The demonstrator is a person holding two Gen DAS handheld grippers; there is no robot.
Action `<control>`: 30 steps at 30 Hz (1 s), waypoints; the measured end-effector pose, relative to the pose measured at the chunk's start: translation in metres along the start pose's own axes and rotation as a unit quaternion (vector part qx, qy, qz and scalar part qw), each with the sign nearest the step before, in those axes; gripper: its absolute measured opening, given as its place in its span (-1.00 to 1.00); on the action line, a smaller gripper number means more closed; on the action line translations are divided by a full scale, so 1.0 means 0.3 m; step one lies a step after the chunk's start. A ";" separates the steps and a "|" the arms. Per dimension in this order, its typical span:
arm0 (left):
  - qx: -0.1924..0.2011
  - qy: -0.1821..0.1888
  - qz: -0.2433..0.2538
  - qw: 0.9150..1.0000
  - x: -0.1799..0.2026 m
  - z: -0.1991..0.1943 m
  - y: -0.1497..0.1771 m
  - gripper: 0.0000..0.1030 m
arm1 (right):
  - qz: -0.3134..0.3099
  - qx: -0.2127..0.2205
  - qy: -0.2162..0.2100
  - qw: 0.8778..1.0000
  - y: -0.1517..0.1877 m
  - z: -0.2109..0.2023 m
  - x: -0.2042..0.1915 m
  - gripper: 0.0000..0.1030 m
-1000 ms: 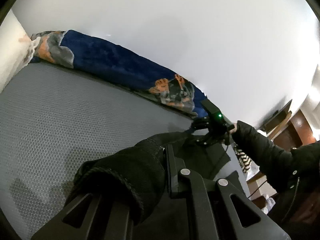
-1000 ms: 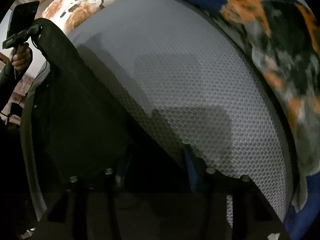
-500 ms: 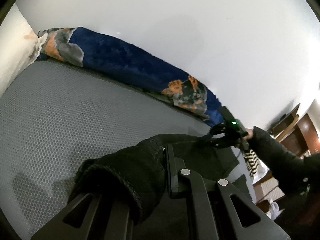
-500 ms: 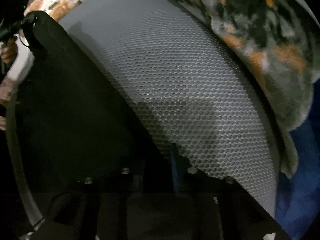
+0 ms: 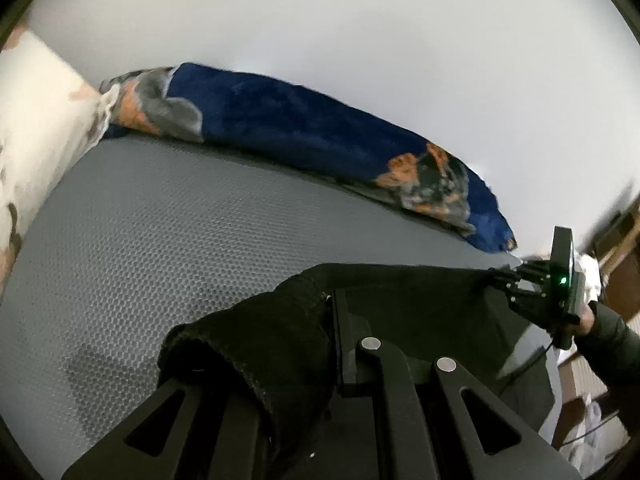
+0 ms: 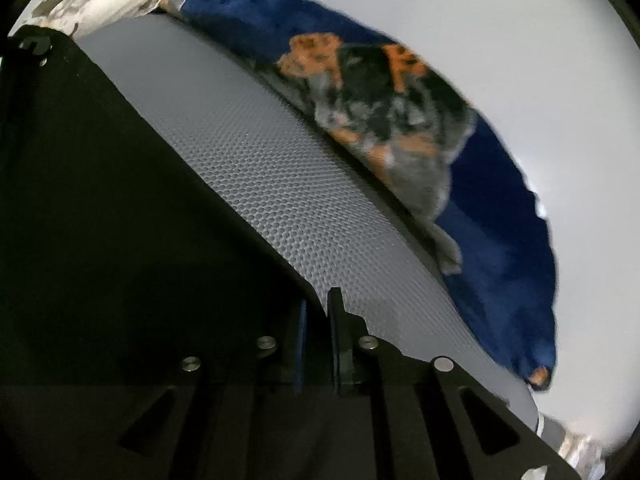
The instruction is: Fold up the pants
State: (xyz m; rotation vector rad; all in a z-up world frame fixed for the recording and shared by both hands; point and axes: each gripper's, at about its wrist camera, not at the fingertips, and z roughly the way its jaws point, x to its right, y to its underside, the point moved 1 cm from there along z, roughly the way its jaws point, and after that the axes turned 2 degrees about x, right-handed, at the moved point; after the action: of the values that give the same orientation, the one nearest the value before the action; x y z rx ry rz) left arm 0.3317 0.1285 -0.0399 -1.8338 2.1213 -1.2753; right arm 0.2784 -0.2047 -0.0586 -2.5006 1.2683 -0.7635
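Note:
The black pants [image 5: 400, 292] hang stretched between both grippers above the grey honeycomb mattress [image 5: 160, 248]. My left gripper [image 5: 320, 340] is shut on one end of the pants, whose ribbed edge bunches over its left finger. In the left wrist view the right gripper [image 5: 520, 284] holds the other end, far right. In the right wrist view my right gripper [image 6: 318, 320] is shut on the pants [image 6: 120, 220], which fill the left half as a dark sheet; the left gripper [image 6: 32, 46] shows at the far top-left corner.
A blue blanket with orange and grey print [image 5: 320, 136] lies along the white wall at the far side of the mattress. A cream patterned pillow [image 5: 36, 120] sits at the left end. Wooden furniture [image 5: 624, 248] stands beyond the right end.
The two grippers have moved apart, pulling the pants taut. The right gripper has swung out to the right and lifted, so its view now tilts up toward the blanket and wall.

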 end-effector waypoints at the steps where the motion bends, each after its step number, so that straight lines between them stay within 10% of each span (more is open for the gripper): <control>1: 0.000 0.003 0.006 1.000 0.005 -0.012 0.007 -0.85 | 0.002 0.006 0.010 1.000 0.013 -0.045 -0.009 -0.87; 7: -0.003 0.053 0.046 0.998 0.056 -0.154 0.065 -0.82 | 0.044 0.026 0.017 0.999 0.120 -0.248 0.125 -0.88; 17: -0.062 0.099 0.143 0.983 0.172 -0.384 0.337 -0.75 | 0.121 0.015 -0.032 0.992 0.428 -0.540 -0.016 -0.89; 30: -0.201 0.019 0.178 0.963 0.126 -0.332 0.677 -0.27 | 0.144 -0.075 -0.101 0.982 0.697 -0.373 -0.264 -0.90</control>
State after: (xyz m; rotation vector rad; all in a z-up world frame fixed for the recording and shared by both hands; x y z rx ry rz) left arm 0.1062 0.1392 -0.0807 -1.4370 2.7294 -0.8519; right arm 0.0365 -0.2632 -0.0816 -2.3535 1.6134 -0.3487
